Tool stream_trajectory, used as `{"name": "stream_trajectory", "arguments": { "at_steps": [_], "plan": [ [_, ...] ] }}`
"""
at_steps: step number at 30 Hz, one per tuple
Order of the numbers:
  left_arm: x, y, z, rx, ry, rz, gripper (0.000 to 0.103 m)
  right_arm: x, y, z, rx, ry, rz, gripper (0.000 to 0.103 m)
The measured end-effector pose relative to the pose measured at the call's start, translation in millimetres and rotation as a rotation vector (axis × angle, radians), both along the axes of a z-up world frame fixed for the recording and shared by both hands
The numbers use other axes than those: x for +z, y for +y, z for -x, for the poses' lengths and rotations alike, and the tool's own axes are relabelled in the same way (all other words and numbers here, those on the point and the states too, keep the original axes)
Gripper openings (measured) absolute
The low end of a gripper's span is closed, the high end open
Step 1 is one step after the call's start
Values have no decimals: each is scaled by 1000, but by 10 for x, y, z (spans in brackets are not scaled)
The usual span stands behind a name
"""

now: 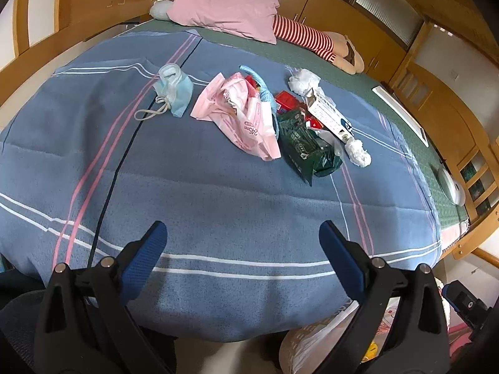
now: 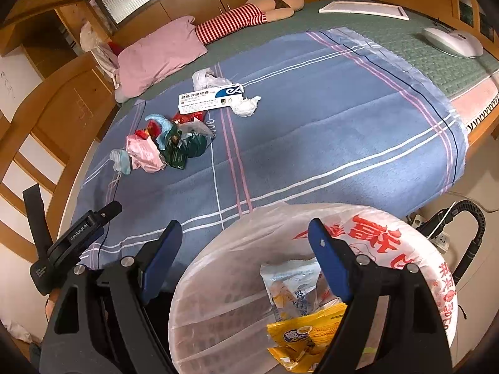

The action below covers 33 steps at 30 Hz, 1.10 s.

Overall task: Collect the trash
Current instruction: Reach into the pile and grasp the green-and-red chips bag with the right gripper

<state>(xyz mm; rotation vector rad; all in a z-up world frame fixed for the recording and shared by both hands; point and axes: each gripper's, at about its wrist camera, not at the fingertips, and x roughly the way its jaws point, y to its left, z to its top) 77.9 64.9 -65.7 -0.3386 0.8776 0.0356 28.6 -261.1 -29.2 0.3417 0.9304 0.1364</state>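
Trash lies on a blue striped blanket [image 1: 218, 193] on the bed: a blue face mask [image 1: 174, 90], a pink plastic wrapper [image 1: 246, 115], a dark green packet [image 1: 305, 146], a white medicine box [image 1: 330, 115] and crumpled white tissues [image 1: 358, 152]. My left gripper [image 1: 243, 233] is open and empty above the blanket's near edge, well short of the pile. My right gripper [image 2: 244, 233] is open and empty over a bin lined with a white plastic bag [image 2: 405, 243], which holds a yellow snack wrapper [image 2: 299, 336]. The pile also shows in the right wrist view [image 2: 162, 146].
A pink pillow [image 1: 224, 6] and a doll with red striped legs [image 1: 312, 40] lie at the bed's far side. A white flat device [image 2: 452, 42] and a white board [image 2: 365, 7] rest on the green mat. Wooden bed frame and cabinets surround the bed.
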Motion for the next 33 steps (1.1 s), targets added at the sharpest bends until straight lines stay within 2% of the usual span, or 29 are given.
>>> {"name": "stream_trajectory", "arguments": {
  "at_steps": [15, 18, 22, 26, 28, 30, 33],
  "plan": [
    [13, 53, 9, 29, -13, -1, 98, -86, 43, -43, 3, 16, 2, 81],
    [118, 156, 3, 34, -65, 19, 98, -81, 73, -97, 6, 16, -3, 81],
    [407, 750, -122, 238, -148, 23, 97, 41, 160, -245, 19, -20, -11, 81],
    [395, 1289, -192, 405, -117, 53, 95, 88, 424, -581, 61, -41, -12, 81],
    [295, 1452, -109, 484, -104, 158, 93, 65, 615, -788, 86, -48, -11, 81],
    [263, 1552, -12, 528, -134, 242, 94, 31, 896, -1050, 123, -55, -2, 81],
    [240, 1674, 141, 629, -180, 303, 100, -43, 1442, -1449, 189, -58, 58, 81]
  ]
}}
